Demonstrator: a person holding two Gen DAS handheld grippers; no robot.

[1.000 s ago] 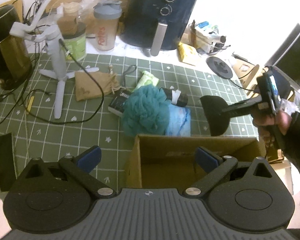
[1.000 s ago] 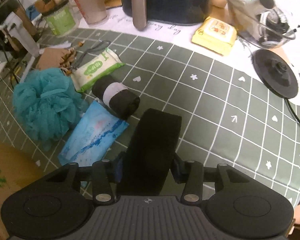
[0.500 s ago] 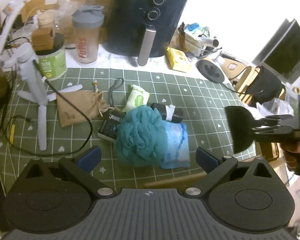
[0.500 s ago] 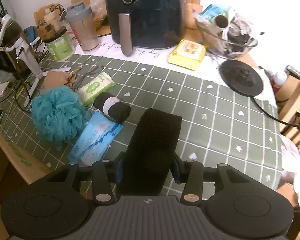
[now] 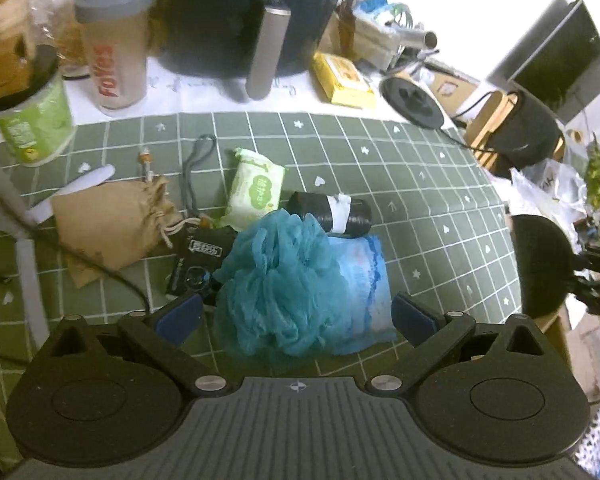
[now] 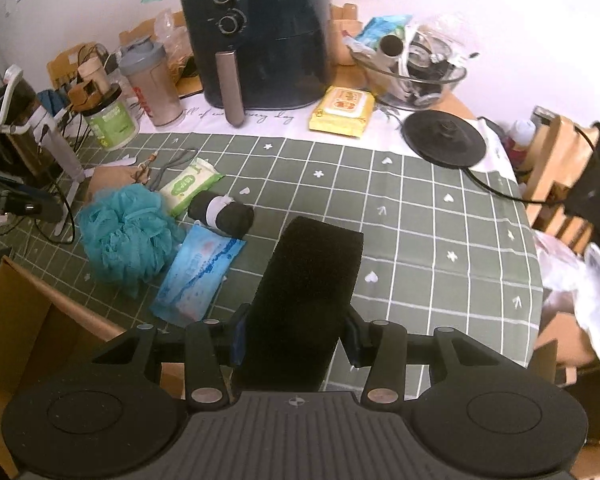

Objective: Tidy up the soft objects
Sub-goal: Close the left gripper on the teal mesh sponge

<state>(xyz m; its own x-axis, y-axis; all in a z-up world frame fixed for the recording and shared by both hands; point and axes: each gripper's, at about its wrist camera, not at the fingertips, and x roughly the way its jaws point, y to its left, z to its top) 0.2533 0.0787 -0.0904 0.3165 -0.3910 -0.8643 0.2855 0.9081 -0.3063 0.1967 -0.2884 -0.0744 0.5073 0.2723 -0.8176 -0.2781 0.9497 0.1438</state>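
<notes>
So my right gripper (image 6: 296, 336) has its two blue pads pressed against the sides of a flat, matte black, oblong foam-like pad (image 6: 306, 296), jaws about half closed around it. Its long axis runs straight out along the fingers, pointing away from me and a bit down toward the green checked tablecloth with white stars and hearts (image 6: 420, 248), tilted slightly to the right at the far end. The far end is squared off with soft corners, and the surface looks fuzzy and uniformly dark, no markings I can make out. It's held up off the table, not touching the cloth. From my other camera the same pad shows as a dark rounded shape out at the right edge. My left gripper (image 5: 298, 314) is wide open with nothing between the pads, hanging above the fluffy teal mesh bath pouf (image 5: 276, 280), which sits on the cloth partly over a light blue soft plastic pack (image 5: 364, 288). Just behind those is a black roll with a white band (image 5: 332, 214) lying sideways, and a white-and-green wipes pack (image 5: 254, 188) beside it. A brown cardboard box (image 6: 24, 320) sits at the near left edge of the table.
</notes>
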